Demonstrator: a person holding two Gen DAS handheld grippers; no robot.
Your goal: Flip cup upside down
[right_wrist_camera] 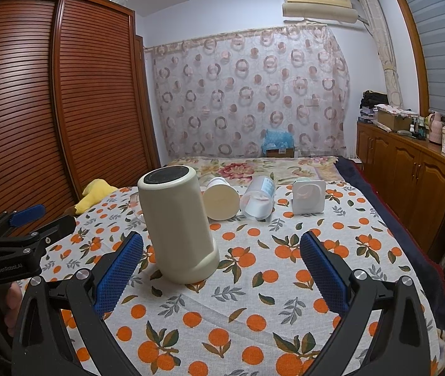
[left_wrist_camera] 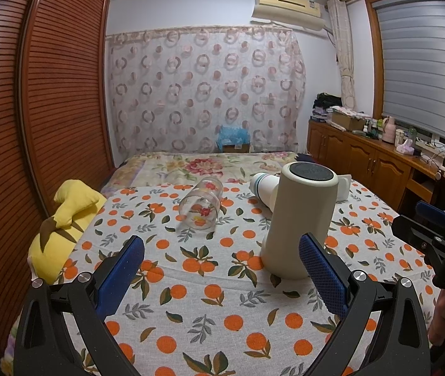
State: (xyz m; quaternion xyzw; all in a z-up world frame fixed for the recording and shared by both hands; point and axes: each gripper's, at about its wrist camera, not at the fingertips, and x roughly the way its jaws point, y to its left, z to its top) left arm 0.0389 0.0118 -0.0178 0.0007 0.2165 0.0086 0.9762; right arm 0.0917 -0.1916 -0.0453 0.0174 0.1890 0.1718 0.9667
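Observation:
A tall cream cup (left_wrist_camera: 300, 219) stands upside down on the orange-print cloth (left_wrist_camera: 209, 300), its dark base on top; it also shows in the right wrist view (right_wrist_camera: 178, 225). My left gripper (left_wrist_camera: 222, 269) is open and empty, just short of the cup, which is by its right finger. My right gripper (right_wrist_camera: 222, 269) is open and empty, with the cup just beyond its left finger. A clear glass (left_wrist_camera: 202, 205) with a flower print lies on its side further back. The right gripper also shows at the right edge of the left wrist view (left_wrist_camera: 435, 235).
A cream cup (right_wrist_camera: 220, 199) and a translucent cup (right_wrist_camera: 258, 202) lie on their sides behind the tall one, beside a small white square object (right_wrist_camera: 308, 197). A yellow plush toy (left_wrist_camera: 62, 228) lies at the cloth's left edge. A wooden wardrobe (left_wrist_camera: 34, 109) stands left, a cabinet (right_wrist_camera: 410, 169) right.

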